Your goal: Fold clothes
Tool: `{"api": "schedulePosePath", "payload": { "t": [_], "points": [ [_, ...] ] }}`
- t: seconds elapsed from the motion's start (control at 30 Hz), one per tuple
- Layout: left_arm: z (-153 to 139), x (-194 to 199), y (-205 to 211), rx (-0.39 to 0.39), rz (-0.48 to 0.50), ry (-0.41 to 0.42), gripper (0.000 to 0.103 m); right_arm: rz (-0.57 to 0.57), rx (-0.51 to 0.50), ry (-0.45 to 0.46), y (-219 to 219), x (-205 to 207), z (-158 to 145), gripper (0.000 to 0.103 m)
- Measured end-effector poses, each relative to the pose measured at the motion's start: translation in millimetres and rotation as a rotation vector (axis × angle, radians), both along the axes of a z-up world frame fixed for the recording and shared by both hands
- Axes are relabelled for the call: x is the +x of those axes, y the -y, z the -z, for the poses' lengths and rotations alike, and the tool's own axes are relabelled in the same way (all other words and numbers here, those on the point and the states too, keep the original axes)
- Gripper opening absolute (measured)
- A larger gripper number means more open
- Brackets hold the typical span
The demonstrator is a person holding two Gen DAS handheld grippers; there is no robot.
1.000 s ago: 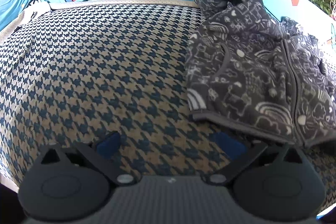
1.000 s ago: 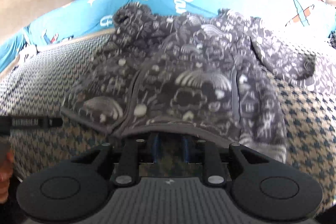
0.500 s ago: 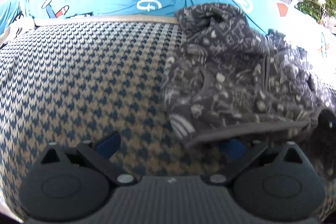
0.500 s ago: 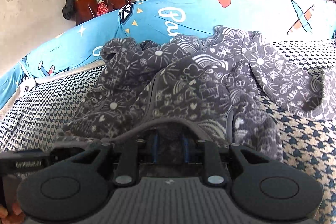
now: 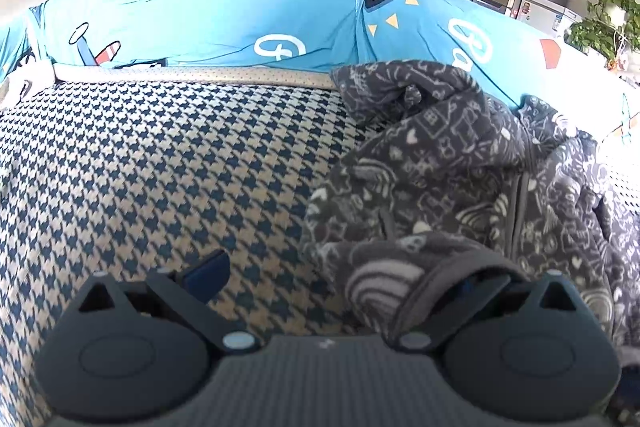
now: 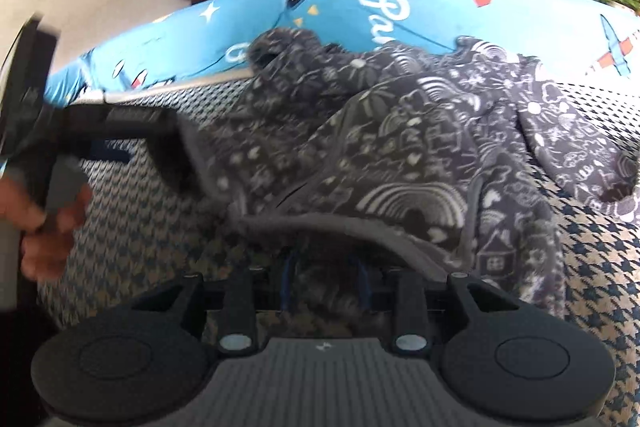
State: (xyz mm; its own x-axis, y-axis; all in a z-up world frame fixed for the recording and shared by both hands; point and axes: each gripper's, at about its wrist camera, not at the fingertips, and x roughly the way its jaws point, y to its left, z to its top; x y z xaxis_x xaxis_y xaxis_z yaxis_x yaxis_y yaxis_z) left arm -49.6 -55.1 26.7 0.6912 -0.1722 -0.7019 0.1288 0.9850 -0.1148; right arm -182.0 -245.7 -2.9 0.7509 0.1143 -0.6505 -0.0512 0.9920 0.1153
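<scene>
The grey patterned jacket (image 6: 420, 155) lies on the checked sofa seat (image 5: 160, 167). Its hem is clamped in the right gripper (image 6: 324, 279) at 12 o'clock. The left gripper (image 5: 336, 279) stands wide apart, the hem draped over its 3 o'clock finger (image 5: 468, 287).

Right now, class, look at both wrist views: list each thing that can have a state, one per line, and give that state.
Jacket: crumpled, unfolded, zip closed, hem lifted off the sofa.
Left gripper: open, one finger under the jacket's hem corner.
Right gripper: shut on the jacket's hem.
Sofa: covered with a checked throw, blue sheet over the back.
Hand: wrapped around the left gripper's handle.
</scene>
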Motion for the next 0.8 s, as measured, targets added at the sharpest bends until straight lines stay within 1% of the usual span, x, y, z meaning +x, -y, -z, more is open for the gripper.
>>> {"api": "schedulePosePath", "payload": {
  "t": [0.03, 0.27, 0.33, 0.37, 0.47, 0.5, 0.53, 0.57, 0.6, 0.7, 0.77, 0.8],
  "points": [
    [-1, 1, 0, 0.001, -0.001, 0.003, 0.103, -0.012, -0.012, -0.002, -3, -1, 2, 0.034],
    [-5, 9, 3, 0.006, -0.01, 0.022, 0.103, -0.048, -0.239, -0.001, -30, 6, 22, 0.042],
    [-6, 11, 4, 0.007, -0.013, 0.027, 0.103, -0.06, -0.289, 0.004, -37, 11, 29, 0.046],
    [-7, 12, 4, 0.008, -0.014, 0.03, 0.103, -0.063, -0.302, 0.001, -39, 14, 33, 0.046],
    [-9, 15, 6, 0.01, -0.018, 0.038, 0.103, -0.027, -0.291, 0.021, -36, 20, 36, 0.045],
    [-9, 15, 6, 0.014, -0.018, 0.043, 0.103, -0.012, -0.274, 0.02, -34, 22, 36, 0.035],
    [-10, 13, 6, 0.023, -0.018, 0.051, 0.103, 0.004, -0.258, 0.018, -30, 23, 35, 0.016],
    [-10, 11, 6, 0.034, -0.018, 0.061, 0.103, 0.015, -0.24, 0.018, -27, 23, 34, 0.011],
    [-11, 9, 6, 0.047, -0.022, 0.073, 0.103, 0.025, -0.221, 0.019, -23, 23, 32, 0.01],
    [-14, 2, 3, 0.08, -0.048, 0.108, 0.103, 0.002, -0.152, 0.063, -14, 12, 18, 0.009],
    [-19, -4, -3, 0.071, -0.062, 0.13, 0.103, -0.026, -0.115, 0.087, -8, 2, 8, 0.008],
    [-23, -8, -7, 0.068, -0.07, 0.143, 0.103, -0.04, -0.077, 0.093, -3, -3, 2, 0.008]
  ]
}}
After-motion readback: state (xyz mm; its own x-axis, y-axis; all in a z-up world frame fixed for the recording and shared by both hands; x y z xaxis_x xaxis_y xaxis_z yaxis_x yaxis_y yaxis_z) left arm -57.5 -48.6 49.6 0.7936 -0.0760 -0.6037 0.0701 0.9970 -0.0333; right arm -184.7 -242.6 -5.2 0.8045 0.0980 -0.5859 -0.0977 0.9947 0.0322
